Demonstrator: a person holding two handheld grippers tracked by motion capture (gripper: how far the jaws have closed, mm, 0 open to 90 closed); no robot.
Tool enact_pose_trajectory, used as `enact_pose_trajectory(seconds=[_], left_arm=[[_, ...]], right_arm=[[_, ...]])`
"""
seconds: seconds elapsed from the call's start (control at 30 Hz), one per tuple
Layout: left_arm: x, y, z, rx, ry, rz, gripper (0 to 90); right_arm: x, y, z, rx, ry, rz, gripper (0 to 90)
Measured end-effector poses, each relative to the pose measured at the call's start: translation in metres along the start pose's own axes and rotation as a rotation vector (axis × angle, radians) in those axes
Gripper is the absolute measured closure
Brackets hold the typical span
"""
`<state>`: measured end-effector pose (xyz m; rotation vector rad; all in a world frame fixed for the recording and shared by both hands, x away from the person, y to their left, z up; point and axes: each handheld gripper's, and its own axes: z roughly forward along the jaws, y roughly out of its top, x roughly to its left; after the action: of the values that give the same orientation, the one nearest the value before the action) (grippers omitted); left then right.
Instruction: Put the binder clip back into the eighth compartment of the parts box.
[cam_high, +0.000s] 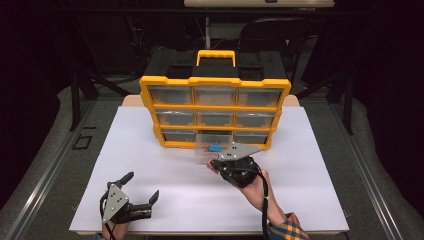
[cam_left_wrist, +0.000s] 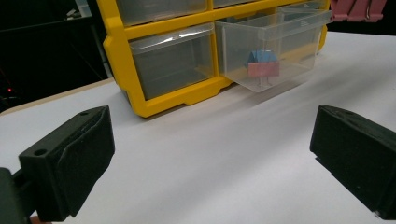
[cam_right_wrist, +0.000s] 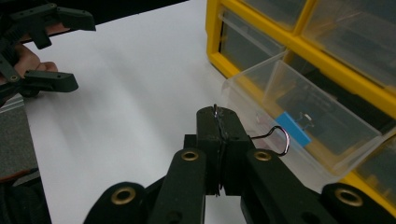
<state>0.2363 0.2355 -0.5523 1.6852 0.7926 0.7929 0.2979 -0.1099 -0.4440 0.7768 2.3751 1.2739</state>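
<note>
No readable text, label, brand, number or sign anywhere: none on the yellow organizer, none on its clear drawers, none on the white tabletop.

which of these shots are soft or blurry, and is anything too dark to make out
High view: white table bright and evenly lit, the room behind the yellow drawer cabinet nearly black. Left gripper view: open left tool soft up close, the pulled-out clear drawer fairly sharp. Right gripper view: tabletop streaked with motion blur, right tool shut on a wire clip handle.
</note>
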Motion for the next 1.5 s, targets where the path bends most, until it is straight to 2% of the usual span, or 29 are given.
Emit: enact_pose_trajectory(seconds=[0.43,0.83,1.23,1.37,1.5], left_arm=[[0.0,0.0,0.0,-0.002,-0.002,-0.003,0.0],[0.0,0.0,0.0,-0.006,-0.004,-0.001,0.0],[0.0,0.0,0.0,-0.008,-0.004,-0.004,0.0],[0.0,0.0,0.0,-0.008,-0.004,-0.005,0.0],[0.001,0.0,0.0,-0.01,-0.004,-0.008,0.0]], right_arm=[[-0.013,0.032,-0.014,-0.054,-0.061,-0.025,88.9],[-0.037,0.049,-0.008,-0.064,-0.131,-0.006,88.9],[-0.053,0.047,0.019,0.004,-0.175,0.018,88.4],[-0.057,0.044,0.03,0.039,-0.187,0.011,87.9],[-0.06,0.041,0.031,0.036,-0.172,0.031,64.0]])
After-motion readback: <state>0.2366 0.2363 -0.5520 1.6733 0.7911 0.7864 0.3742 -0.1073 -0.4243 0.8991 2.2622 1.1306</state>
